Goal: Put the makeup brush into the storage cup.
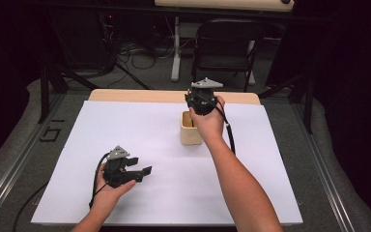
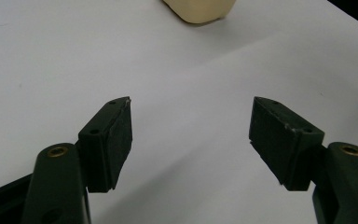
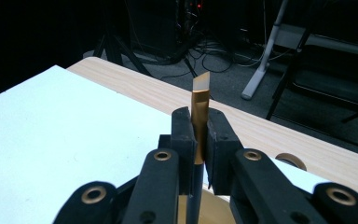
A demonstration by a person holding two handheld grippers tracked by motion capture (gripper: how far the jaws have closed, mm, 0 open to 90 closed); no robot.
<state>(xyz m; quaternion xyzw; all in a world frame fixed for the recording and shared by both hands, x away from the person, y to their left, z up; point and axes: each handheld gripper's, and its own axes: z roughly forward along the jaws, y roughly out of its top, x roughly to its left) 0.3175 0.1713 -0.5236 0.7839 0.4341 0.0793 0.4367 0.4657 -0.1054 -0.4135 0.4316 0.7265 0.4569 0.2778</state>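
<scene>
My right gripper (image 3: 200, 135) is shut on a slim stick (image 3: 201, 88) with a gold band, a pale slanted tip and a dark lower shaft. The stick stands upright between the pads. In the high view this gripper (image 1: 201, 100) hovers just over the far side of a beige cup (image 1: 190, 133) near the middle of the table. A tan part of the cup (image 3: 214, 205) shows below the jaws. My left gripper (image 1: 141, 166) rests low over the white sheet at the near left, open and holding nothing (image 2: 191, 126). The cup (image 2: 200, 10) lies well ahead of it.
A white sheet (image 1: 174, 193) covers most of the wooden table (image 1: 125, 95). Beyond the far edge are a folding chair (image 1: 224, 46), a table leg (image 1: 175, 48) and cables on the floor. Metal rails run along both sides of the table.
</scene>
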